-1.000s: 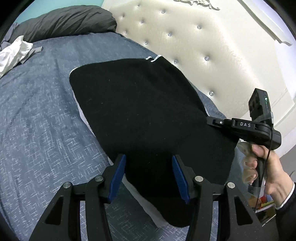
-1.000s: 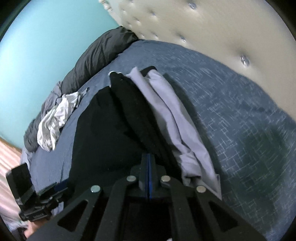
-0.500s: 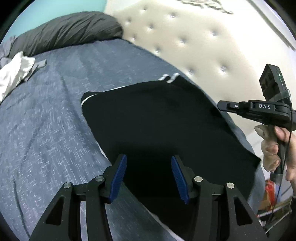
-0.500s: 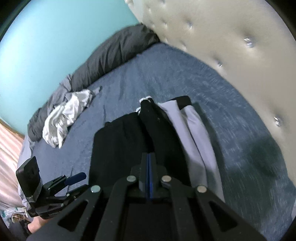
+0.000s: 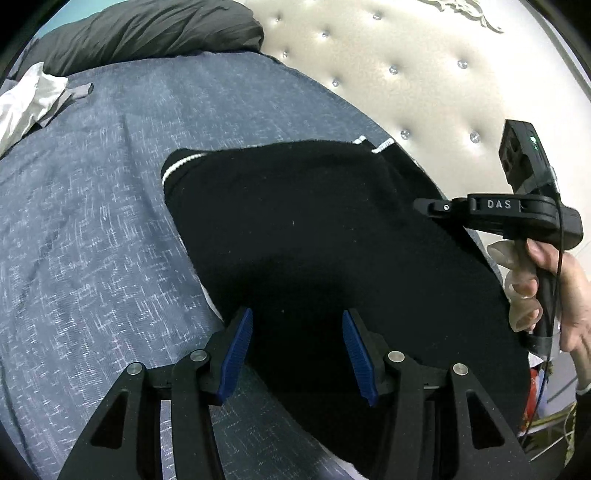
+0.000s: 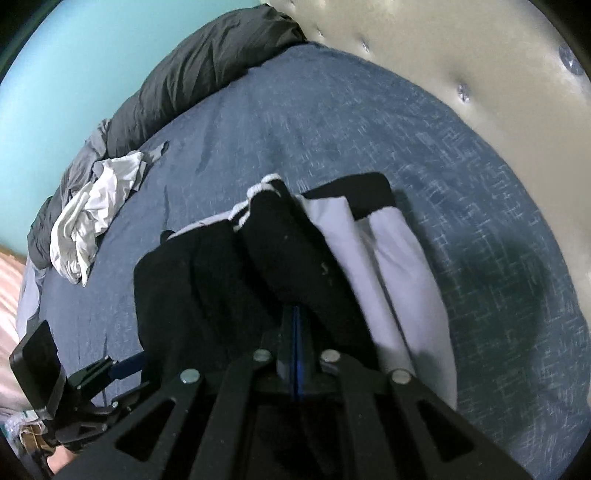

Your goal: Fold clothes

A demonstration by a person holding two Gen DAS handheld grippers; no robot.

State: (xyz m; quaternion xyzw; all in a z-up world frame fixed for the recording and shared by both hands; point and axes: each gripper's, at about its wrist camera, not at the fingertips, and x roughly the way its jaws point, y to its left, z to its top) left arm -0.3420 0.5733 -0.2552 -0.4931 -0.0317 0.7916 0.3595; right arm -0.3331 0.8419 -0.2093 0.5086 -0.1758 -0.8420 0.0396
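Right wrist: right tool clenched on black garment, long axis toward headboard; left tool released.

The black garment is soft, matt cloth that looks a bit fuzzy, with a smooth pale grey cloth lining inside, and it lies on a blue bed cover of rough woven cloth with little white flecks. The headboard looks like smooth, shiny cream leather with small sparkly buttons pressed into it, while the dark grey duvet and the white clothes are soft, crumpled cloth. Both the left gripper and the right gripper are matt black plastic with shiny round metal bolts and blue ridged pads that look like rubber.
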